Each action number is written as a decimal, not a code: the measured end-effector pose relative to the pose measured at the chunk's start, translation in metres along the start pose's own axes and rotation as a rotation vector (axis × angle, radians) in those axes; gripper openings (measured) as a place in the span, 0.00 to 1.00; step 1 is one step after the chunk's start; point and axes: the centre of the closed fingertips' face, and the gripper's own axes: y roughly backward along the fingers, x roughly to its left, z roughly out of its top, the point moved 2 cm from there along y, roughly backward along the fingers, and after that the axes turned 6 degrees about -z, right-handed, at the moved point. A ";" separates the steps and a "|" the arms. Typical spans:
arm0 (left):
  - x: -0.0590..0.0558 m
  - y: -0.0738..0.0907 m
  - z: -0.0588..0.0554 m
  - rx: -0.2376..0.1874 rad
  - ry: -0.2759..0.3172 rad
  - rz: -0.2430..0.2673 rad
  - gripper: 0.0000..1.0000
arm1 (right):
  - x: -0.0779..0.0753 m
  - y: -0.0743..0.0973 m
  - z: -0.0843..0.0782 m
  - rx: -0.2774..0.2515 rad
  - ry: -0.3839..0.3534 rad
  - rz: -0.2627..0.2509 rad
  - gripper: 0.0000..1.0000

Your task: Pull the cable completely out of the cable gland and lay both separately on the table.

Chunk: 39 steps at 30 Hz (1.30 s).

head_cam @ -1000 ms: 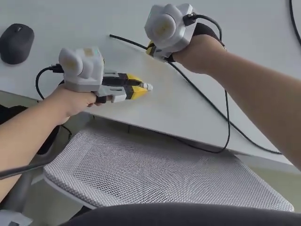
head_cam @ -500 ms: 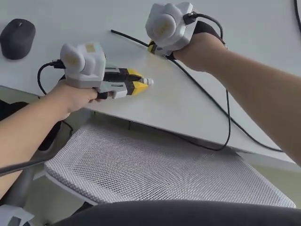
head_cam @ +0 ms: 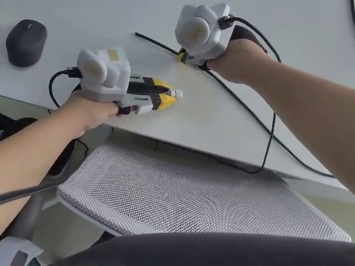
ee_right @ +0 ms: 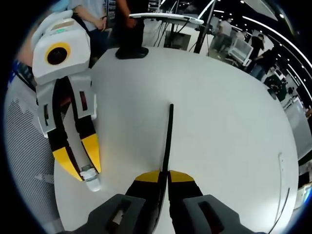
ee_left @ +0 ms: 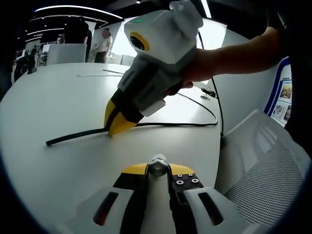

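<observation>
The cable gland, a small pale fitting, sat pinched between the tips of the left gripper, whose yellow-tipped jaws were closed narrow on it. In the left gripper view the gland stood at 6 o'clock, right at the jaw tips, with no cable through it. It was held low over the white table, near the front edge; whether it touched the surface could not be told.

The black cable lay apart from the gland, flat on the table. The right gripper, at the gland's 12 o'clock in the head view, had its jaws closed tight on the cable, tips down on the tabletop. The free end ran out from those tips toward 10 o'clock. In the right gripper view the cable went straight up toward 12 o'clock from between the closed jaws, and the left gripper with the gland was at 9 o'clock.

A dark computer mouse rested on the table at the gland's 10 o'clock, well apart. A grey mesh chair seat lay at 6 o'clock, below the table edge.
</observation>
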 end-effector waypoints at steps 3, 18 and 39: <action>0.000 -0.001 -0.002 0.025 -0.027 0.012 0.16 | 0.000 0.000 0.000 0.000 -0.005 -0.001 0.00; -0.006 0.002 -0.002 0.065 -0.074 0.040 0.16 | 0.000 0.000 -0.001 0.005 0.003 -0.029 0.00; -0.005 0.002 0.003 0.071 -0.066 0.079 0.29 | -0.022 0.039 0.008 -0.098 -0.078 -0.112 0.18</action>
